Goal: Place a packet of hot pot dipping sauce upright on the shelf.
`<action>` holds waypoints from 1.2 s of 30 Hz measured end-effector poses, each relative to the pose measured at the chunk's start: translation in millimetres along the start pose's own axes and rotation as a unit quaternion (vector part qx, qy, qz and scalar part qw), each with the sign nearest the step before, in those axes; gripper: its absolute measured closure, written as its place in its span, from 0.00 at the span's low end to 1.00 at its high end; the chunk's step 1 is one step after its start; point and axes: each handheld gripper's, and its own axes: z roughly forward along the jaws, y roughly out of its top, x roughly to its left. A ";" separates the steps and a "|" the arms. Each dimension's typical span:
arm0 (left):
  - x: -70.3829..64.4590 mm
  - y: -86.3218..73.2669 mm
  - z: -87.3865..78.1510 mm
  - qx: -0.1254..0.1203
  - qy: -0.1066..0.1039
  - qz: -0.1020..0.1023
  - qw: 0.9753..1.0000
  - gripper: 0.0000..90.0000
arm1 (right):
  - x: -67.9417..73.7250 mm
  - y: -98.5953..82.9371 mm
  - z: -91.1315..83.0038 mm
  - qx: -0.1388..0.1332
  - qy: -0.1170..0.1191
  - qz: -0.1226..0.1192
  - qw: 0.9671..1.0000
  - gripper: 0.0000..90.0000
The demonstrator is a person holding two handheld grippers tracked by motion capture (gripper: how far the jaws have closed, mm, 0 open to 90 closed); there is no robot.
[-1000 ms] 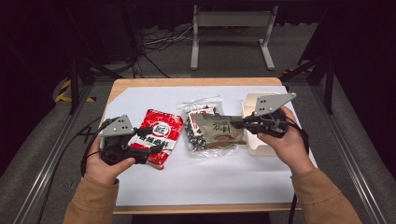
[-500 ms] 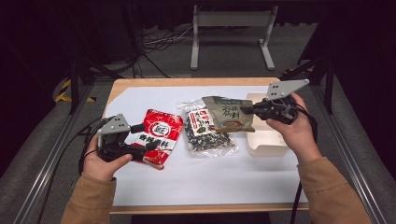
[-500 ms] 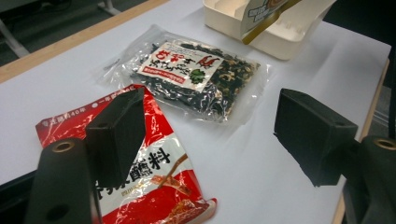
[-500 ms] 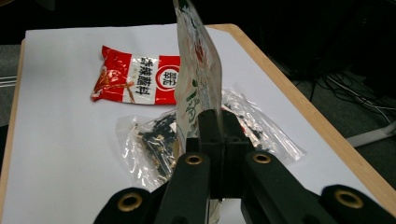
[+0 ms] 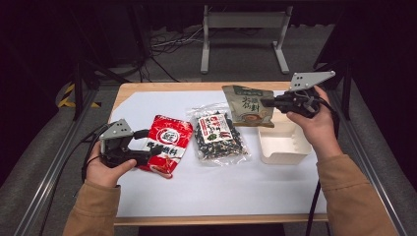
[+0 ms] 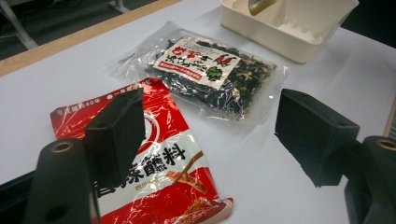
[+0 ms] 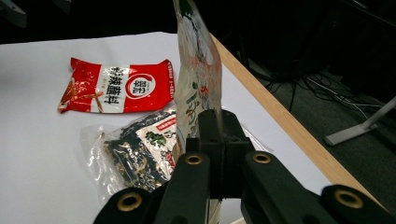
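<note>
Green-and-tan foil packet (image 5: pixel 248 105) hangs in my right hand-held gripper (image 5: pixel 268 103), lifted clear of the worktop (image 5: pixel 206 191) at its far right, above the far end of the cream plastic tray (image 5: pixel 283 145). From the right gripper view I see the jaws clamped tight on the packet's edge, the packet (image 7: pixel 195 84) rising upright from between them.

My left hand-held gripper (image 5: pixel 152 146) sits at the near left, low over the white-covered worktop. In the left gripper view its jaws stand wide apart, released, with nothing between them; one jaw hangs over the red-and-white printed sachet (image 6: pixel 154 177), the other over bare white surface. That sachet (image 5: pixel 164 143) lies flat on the worktop, left of centre.

Just to its right lies a clear plastic bag of dark dried pieces with a red-and-white label (image 5: pixel 220 136), also flat, between the red sachet and the tray. The tray stands on the right side of the worktop, near my right hand (image 5: pixel 314 125).
</note>
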 end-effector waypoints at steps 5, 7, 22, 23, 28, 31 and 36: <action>1.6 -1.8 0.4 0.003 0.003 -0.004 1.000 0.28 | -9.4 -3.4 0.6 -0.001 -0.008 0.006 1.000 1.00; 2.3 -1.9 -0.3 0.004 0.004 0.000 1.000 0.28 | -13.2 -5.3 1.7 -0.001 -0.009 0.009 1.000 1.00; 8.1 -7.9 -0.4 0.003 0.013 0.002 1.000 0.29 | -46.8 -19.6 -3.0 -0.017 -0.047 0.023 0.998 1.00; 9.3 -8.8 -0.4 0.001 0.013 0.003 1.000 0.29 | -48.9 -20.7 -3.6 -0.019 -0.049 0.024 0.998 1.00; 11.5 -10.4 0.3 0.000 0.013 -0.003 1.000 0.29 | -57.4 -25.3 -5.8 -0.021 -0.057 0.034 0.998 1.00; 13.0 -11.6 0.6 0.003 0.016 -0.008 1.000 0.29 | -65.4 -29.5 -6.4 -0.021 -0.068 0.038 0.997 1.00; 15.7 -13.2 1.2 0.005 0.017 -0.011 1.000 0.29 | -74.6 -35.1 -7.2 -0.021 -0.076 0.048 0.996 1.00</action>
